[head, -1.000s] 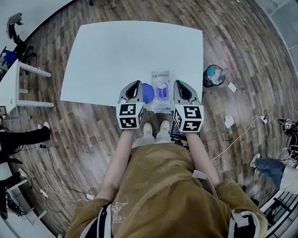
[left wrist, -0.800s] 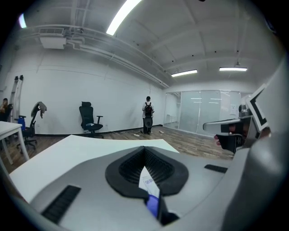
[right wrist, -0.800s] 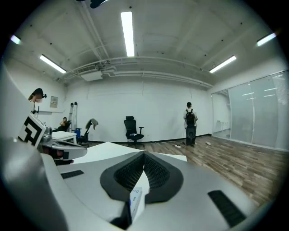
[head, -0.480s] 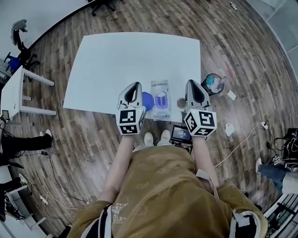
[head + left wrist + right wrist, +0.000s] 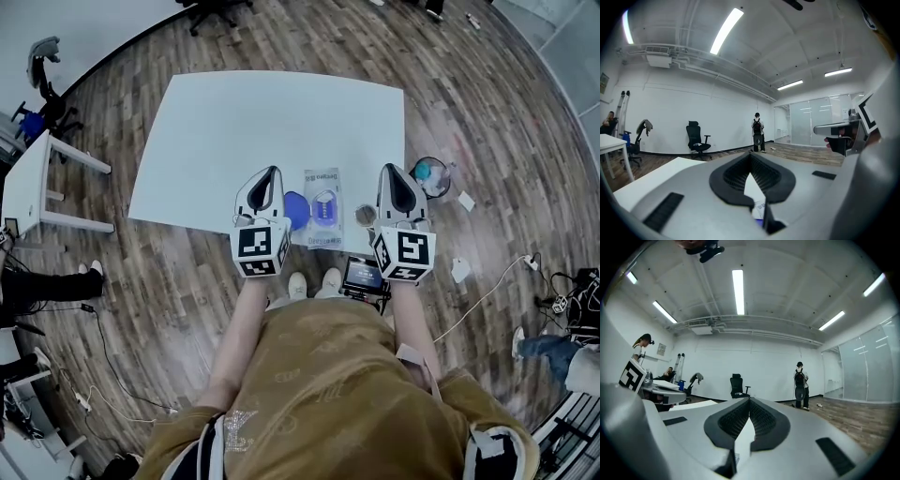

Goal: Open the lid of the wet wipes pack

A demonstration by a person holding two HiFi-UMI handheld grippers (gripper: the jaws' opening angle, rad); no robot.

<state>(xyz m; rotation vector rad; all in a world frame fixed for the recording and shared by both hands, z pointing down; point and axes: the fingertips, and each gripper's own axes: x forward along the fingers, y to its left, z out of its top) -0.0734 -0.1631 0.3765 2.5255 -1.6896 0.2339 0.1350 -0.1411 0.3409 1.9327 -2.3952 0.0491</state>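
The wet wipes pack (image 5: 323, 208) lies flat near the front edge of the white table (image 5: 244, 122), a blue oval at its middle. A blue round flap (image 5: 295, 208) lies against its left side; whether it is the lid folded open I cannot tell. My left gripper (image 5: 270, 172) is just left of the pack, jaws shut and empty. My right gripper (image 5: 392, 170) is to the pack's right, apart from it, also shut and empty. In the left gripper view a strip of the pack (image 5: 759, 207) shows below the closed jaws (image 5: 751, 157). The right gripper (image 5: 750, 401) looks over the table.
A small brown round thing (image 5: 365, 215) lies on the table between the pack and my right gripper. A bin (image 5: 431, 175) stands on the floor right of the table. A device with a screen (image 5: 364, 274) is at my feet. Cables cross the floor.
My right gripper has moved right, away from the pack, uncovering the small brown round thing. The left gripper has stayed beside the pack's left side.
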